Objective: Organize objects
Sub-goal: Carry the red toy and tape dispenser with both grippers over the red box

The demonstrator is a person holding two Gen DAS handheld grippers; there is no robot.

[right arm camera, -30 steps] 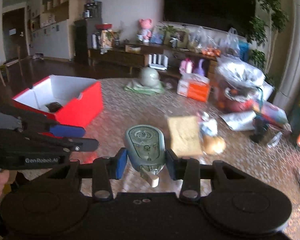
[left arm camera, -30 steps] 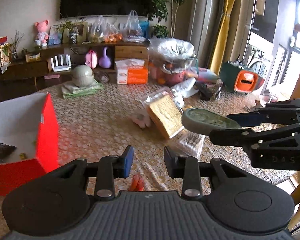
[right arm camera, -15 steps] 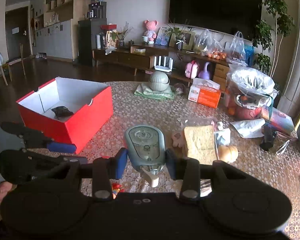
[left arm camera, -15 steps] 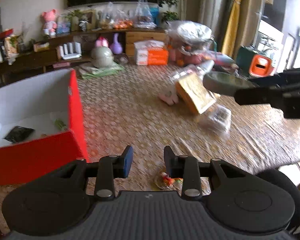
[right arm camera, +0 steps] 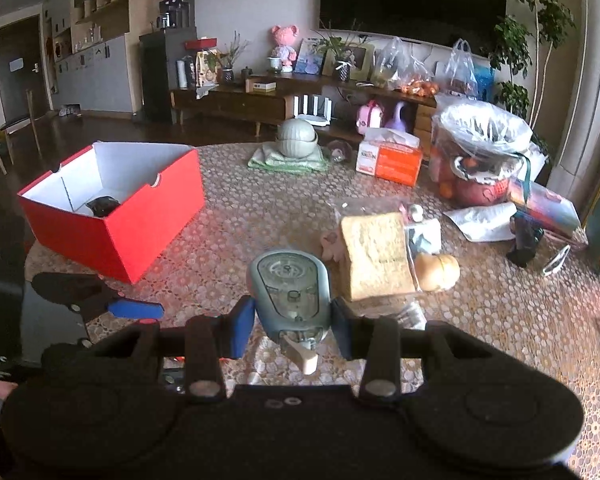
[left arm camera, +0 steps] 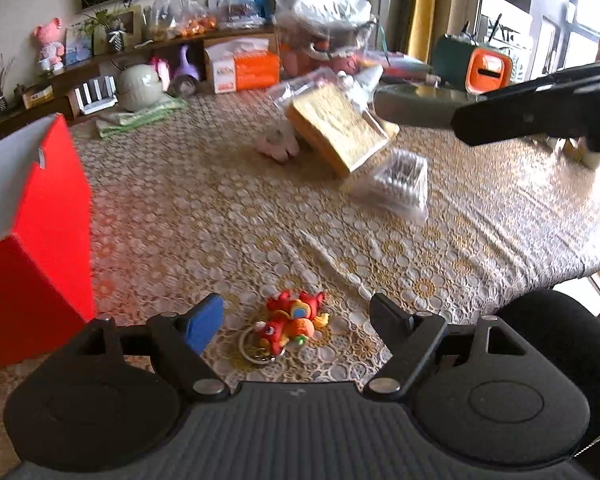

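Right wrist view: my right gripper (right arm camera: 293, 322) is clamped on a grey-green correction tape dispenser (right arm camera: 289, 290), both pads pressed to its sides, its pale tip pointing back toward the camera. The dispenser is held in the air above the near part of the tabletop (right arm camera: 500, 312), not touching the lace cloth. In the left wrist view the same dispenser (left arm camera: 414, 106) shows edge-on at upper right, sticking out of the dark fingers.

Left wrist view: my left gripper (left arm camera: 296, 318) is spread wide and holds nothing. Between its fingers, on the cloth close to the near edge, lies a red and orange toy keychain (left arm camera: 290, 322) with a metal ring; the fingers are apart from it on both sides, and I cannot tell their height above the cloth.

A red box (right arm camera: 116, 204) with a white inside stands open at the left edge of the tabletop; a small dark object (right arm camera: 103, 205) lies in it. Toward the middle, a bagged slice of bread (right arm camera: 378, 256) lies with a round bun (right arm camera: 436, 272) just beside it on the right, and a small clear packet (left arm camera: 402, 182) sits nearer than the bread. At the far edge: an orange tissue box (right arm camera: 390, 160), a folded green cloth (right arm camera: 288, 160) with a pale round pot on it, and a plastic-wrapped basket (right arm camera: 480, 156) toward the far right.
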